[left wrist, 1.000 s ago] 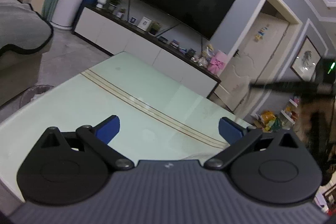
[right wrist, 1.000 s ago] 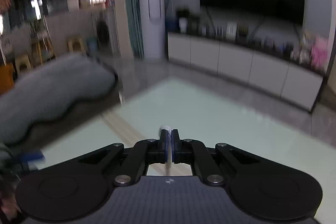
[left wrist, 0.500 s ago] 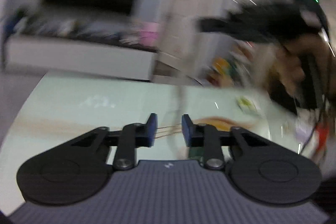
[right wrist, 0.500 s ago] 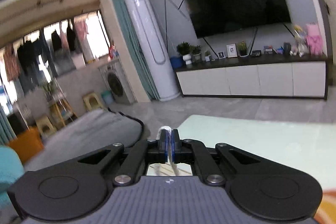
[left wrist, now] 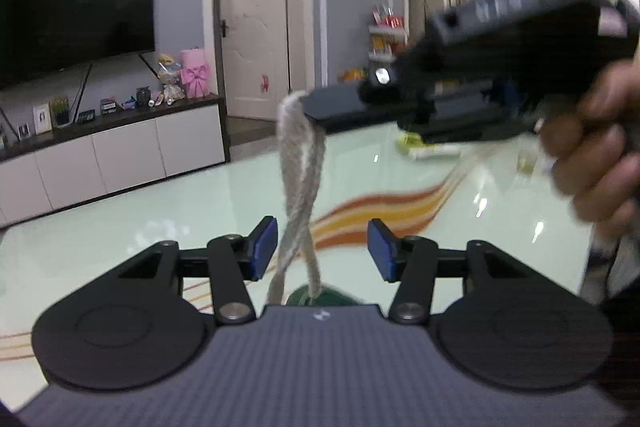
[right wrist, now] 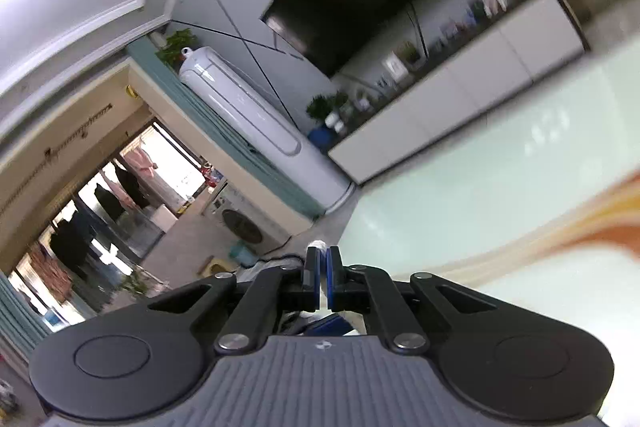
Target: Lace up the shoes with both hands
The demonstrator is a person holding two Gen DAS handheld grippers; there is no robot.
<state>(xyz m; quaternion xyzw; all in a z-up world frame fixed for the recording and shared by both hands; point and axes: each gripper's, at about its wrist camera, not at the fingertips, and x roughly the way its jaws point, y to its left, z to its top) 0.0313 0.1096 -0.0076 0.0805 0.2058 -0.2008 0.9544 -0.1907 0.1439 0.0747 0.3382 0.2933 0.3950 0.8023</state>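
Above the pale green table [left wrist: 168,203], your right hand-held gripper [right wrist: 323,277] pinches a pale, fuzzy shoelace [left wrist: 299,163] while your left hand-held gripper [left wrist: 322,251] stands open around it.

Your left wrist view shows the lace doubled into a loop, its two strands crossing as they drop between the blue pads [left wrist: 264,247], touching neither, towards something dark green [left wrist: 320,295] at the housing edge. It also shows your hand [left wrist: 592,147] on the right tool. Your right wrist view shows only the lace's white tip above jaws pressed nearly together. Half a second ago your left jaws were much narrower and that view was blurred; a second ago they stood wider and no lace hung between them.
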